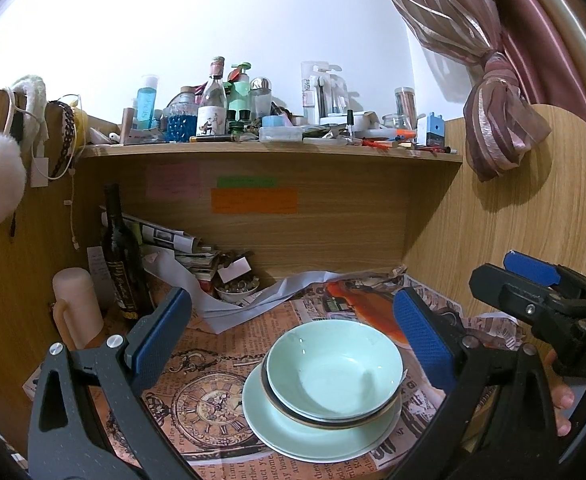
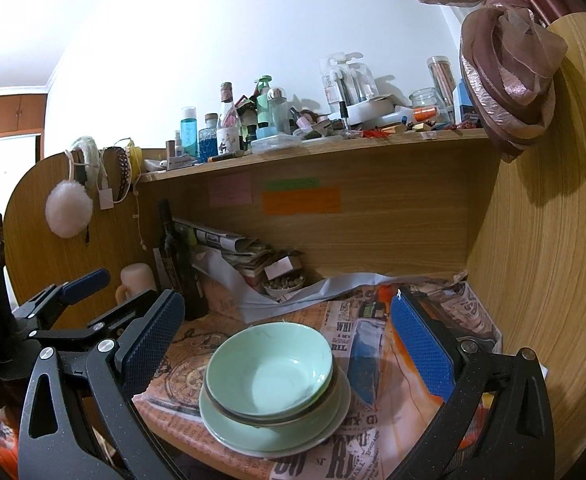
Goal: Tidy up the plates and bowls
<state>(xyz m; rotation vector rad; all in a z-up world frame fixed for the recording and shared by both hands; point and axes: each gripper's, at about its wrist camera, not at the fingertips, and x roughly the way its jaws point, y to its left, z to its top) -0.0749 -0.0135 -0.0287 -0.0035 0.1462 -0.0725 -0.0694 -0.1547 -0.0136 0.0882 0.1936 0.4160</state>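
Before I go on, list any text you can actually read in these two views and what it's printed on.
"WHI" and "BIL": partial headline letters on the newspaper sheet under the dishes.
"DA": letters cut off at the frame edge, on the right claw body.
Orange note, green note, pink note: writing too faint to read.
Dark bottle label: gold script, unreadable.
Shelf bottles: labels too small or blurred.

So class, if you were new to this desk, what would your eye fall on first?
Most likely the pale green bowl stacked on plates at the middle of the newspaper-covered desk. Next, the cluttered shelf of bottles above. Both open tools, left and right, frame the stack.
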